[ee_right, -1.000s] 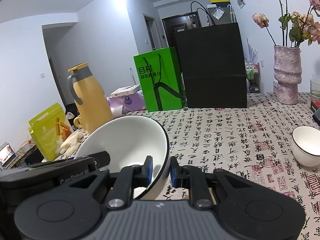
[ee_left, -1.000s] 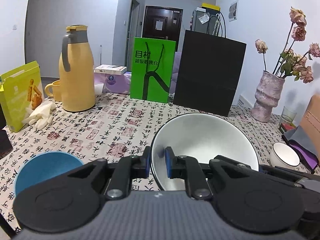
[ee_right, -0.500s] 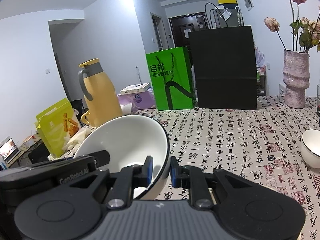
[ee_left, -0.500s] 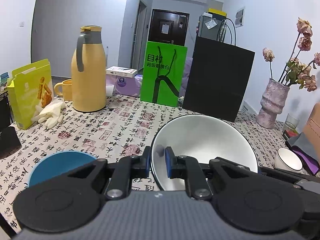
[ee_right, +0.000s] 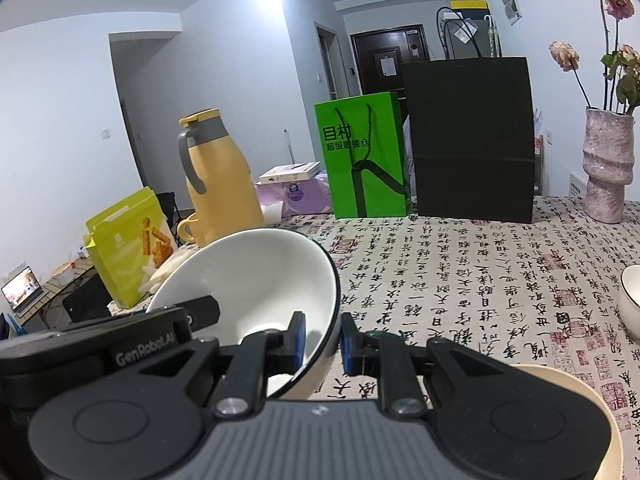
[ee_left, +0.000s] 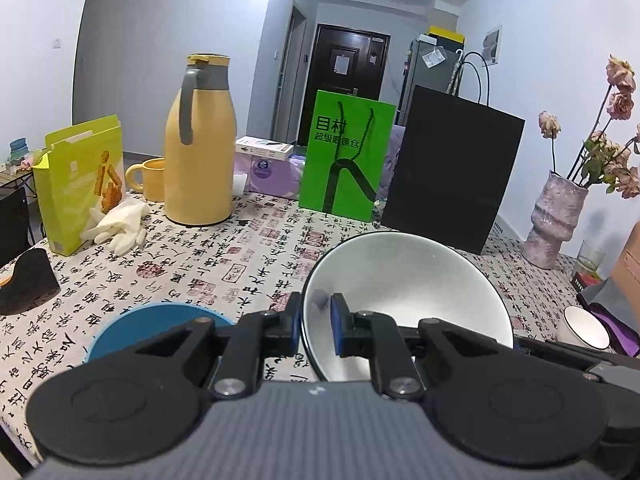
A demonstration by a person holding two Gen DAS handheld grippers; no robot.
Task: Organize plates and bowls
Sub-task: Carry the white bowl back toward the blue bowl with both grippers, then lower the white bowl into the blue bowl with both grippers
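Open patterned tablecloth (ee_right: pixel 460 264) is left clear through the middle. The far edge is walled by a tall yellow thermos jug (ee_left: pixel 199 142), a green paper bag (ee_left: pixel 345 160) and a black paper bag (ee_left: pixel 448 168). The near left is occupied by a blue bowl (ee_left: pixel 132 330), the right by a small white bowl (ee_left: pixel 582 322).

On the green paper bag (ee_left: pixel 346 160) you can read two lines of dark Chinese print: "目村" large, and under it a smaller line that looks like "超级眼镜仓". In your right wrist view, the left tongs' black housing (ee_right: pixel 132 354) carries the raised name "GenRobot.AI". The cloth on the desk (ee_right: pixel 460 280) is printed all over with calligraphy characters and red seal stamps, too dense to read out.
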